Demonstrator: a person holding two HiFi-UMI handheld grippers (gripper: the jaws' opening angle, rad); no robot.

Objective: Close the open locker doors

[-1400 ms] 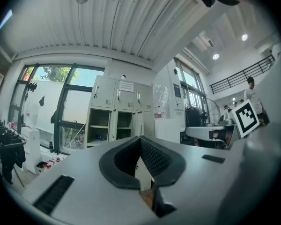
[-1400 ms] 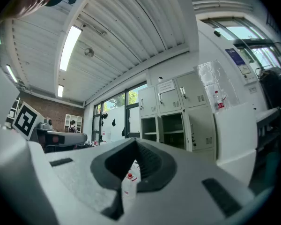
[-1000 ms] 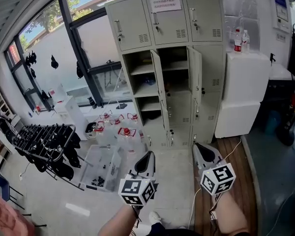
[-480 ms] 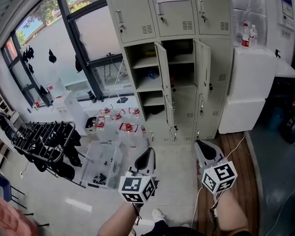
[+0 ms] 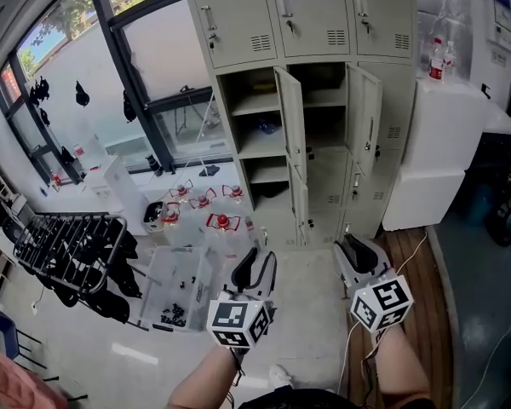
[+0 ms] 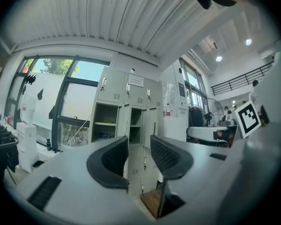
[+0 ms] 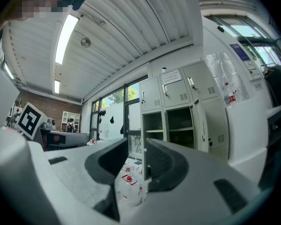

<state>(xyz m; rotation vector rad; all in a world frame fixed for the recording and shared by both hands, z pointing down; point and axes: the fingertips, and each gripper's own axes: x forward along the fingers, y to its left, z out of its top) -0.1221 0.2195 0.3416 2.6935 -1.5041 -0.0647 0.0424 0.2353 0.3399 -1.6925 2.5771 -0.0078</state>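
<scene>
A beige bank of lockers (image 5: 307, 83) stands ahead, well beyond both grippers. Its top row is shut. Below, the left column has an upper door (image 5: 290, 118) and a lower door (image 5: 300, 201) swung out towards me. Two doors of the middle column, one (image 5: 364, 118) above the other (image 5: 355, 186), also stand open. My left gripper (image 5: 255, 267) and right gripper (image 5: 356, 252) are held low over the floor, side by side, pointing at the lockers. The jaws of both are opening with nothing between them. The lockers (image 6: 126, 109) show past the left gripper (image 6: 139, 156), and the lockers (image 7: 178, 104) past the right gripper (image 7: 136, 165).
Several clear water jugs with red caps (image 5: 211, 218) sit on the floor left of the lockers. A clear plastic bin (image 5: 175, 290) and a black drying rack (image 5: 68, 250) lie further left. A white cabinet (image 5: 443, 152) with bottles (image 5: 437, 58) stands right of the lockers, above a wooden floor strip (image 5: 416, 296).
The lockers have grown larger and shifted right in the head view as I came nearer. Both grippers' jaws have parted from shut to a visible gap.
</scene>
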